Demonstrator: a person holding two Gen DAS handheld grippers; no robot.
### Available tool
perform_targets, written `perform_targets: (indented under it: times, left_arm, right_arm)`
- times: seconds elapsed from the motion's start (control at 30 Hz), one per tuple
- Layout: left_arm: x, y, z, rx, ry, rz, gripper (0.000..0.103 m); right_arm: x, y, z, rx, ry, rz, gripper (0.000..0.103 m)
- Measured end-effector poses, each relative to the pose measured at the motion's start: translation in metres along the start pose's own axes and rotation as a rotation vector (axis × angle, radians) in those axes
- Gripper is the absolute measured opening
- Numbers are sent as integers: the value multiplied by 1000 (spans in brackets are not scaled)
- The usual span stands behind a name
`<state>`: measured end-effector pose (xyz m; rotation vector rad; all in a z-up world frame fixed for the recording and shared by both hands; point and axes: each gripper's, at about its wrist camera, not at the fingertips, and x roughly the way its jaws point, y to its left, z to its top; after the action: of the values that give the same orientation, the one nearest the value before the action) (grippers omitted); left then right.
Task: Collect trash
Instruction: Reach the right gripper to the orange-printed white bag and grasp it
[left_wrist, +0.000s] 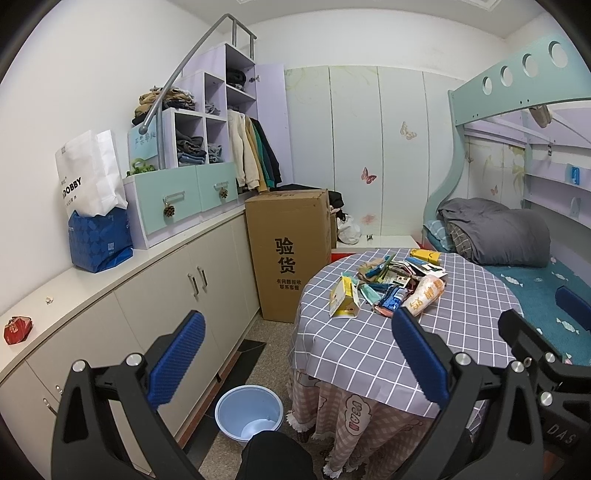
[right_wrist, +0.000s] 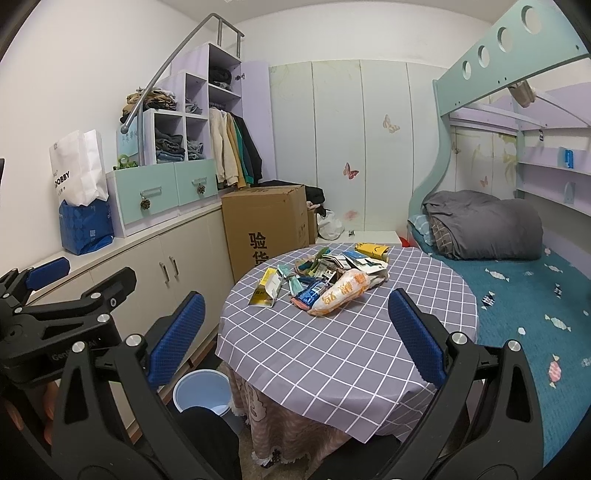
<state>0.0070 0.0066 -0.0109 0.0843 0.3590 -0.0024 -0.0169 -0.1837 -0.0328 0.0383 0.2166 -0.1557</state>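
Observation:
A pile of trash (left_wrist: 391, 282) lies on a round table with a grey checked cloth (left_wrist: 369, 354): wrappers, a yellow carton (left_wrist: 345, 297) and an orange-white snack bag (left_wrist: 424, 295). The pile also shows in the right wrist view (right_wrist: 325, 280). A light blue bin (left_wrist: 249, 411) stands on the floor left of the table; it shows in the right wrist view too (right_wrist: 203, 395). My left gripper (left_wrist: 295, 358) is open and empty, held in front of the table. My right gripper (right_wrist: 291, 339) is open and empty, short of the pile.
A tall cardboard box (left_wrist: 290, 251) stands behind the table by beige cabinets (left_wrist: 166, 306). A bunk bed with a teal sheet (right_wrist: 524, 295) and a grey duvet (right_wrist: 484, 225) is at the right. Bags (left_wrist: 96, 221) sit on the cabinet top.

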Motion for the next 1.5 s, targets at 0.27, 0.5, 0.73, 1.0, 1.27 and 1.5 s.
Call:
perform_targets:
  times: [0.27, 0.5, 0.73, 1.0, 1.27, 1.5]
  left_arm:
    - [53, -17, -13, 14, 114, -36, 99]
    - [126, -20, -33, -11, 270, -59, 99]
    - [185, -20, -36, -17, 363, -56, 99]
    - [249, -36, -28, 36, 418, -105, 99]
    - [308, -53, -22, 114, 443, -129, 78]
    - [337, -60, -19, 131, 450, -186, 61]
  right_arm:
    - [46, -31, -10, 91, 122, 33, 97]
    - [100, -59, -26, 156, 244, -20, 97]
    - [149, -74, -37, 229, 334, -28, 97]
    - [209, -94, -34, 341, 374, -24, 97]
    - [269, -119, -32, 459, 419, -14, 97]
    - [310, -135, -38, 580, 461, 34, 97]
